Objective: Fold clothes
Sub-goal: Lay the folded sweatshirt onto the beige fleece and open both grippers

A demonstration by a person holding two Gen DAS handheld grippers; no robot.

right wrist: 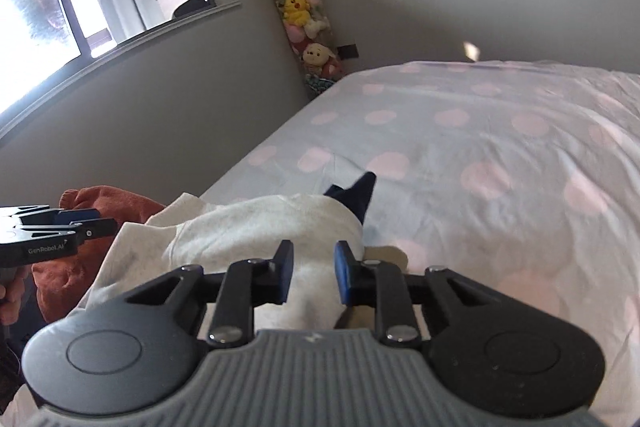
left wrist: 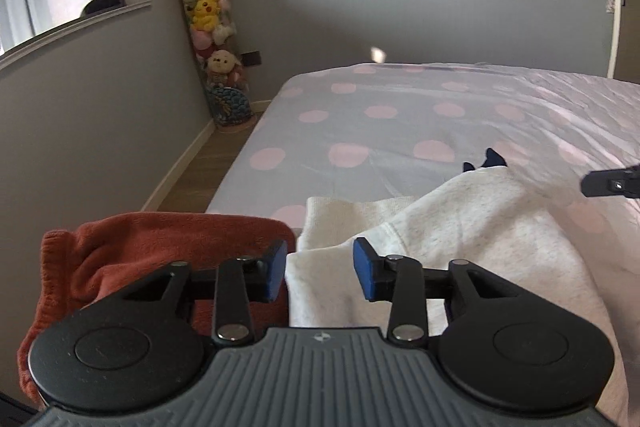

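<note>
- A white garment (left wrist: 460, 227) lies in a loose heap on the bed (left wrist: 380, 123), at the near edge. It is bunched and rumpled, with no flat panel or squared edge showing, so it does not lie folded.
- A dark blue piece (right wrist: 356, 197) pokes out from the far side of the white heap; whether it belongs to the same garment or is a separate one cannot be told.
- An orange garment (left wrist: 160, 251) lies touching the white one on its left, also at the bed's near edge. Its top edge looks fairly straight, but much of it is hidden behind the tool, so whether it is folded or merely dropped there is unclear.
- The left gripper (left wrist: 320, 269) hangs over the seam between the orange and white cloth, fingers apart, holding nothing.
- The right gripper (right wrist: 314, 273) hangs over the white heap, fingers apart with a narrower gap and nothing between them.
- Judgement: the white garment's folding is left to do. The scene fits either a heap waiting to be spread out or one just released mid-fold; the orange one may or may not be finished.
</note>
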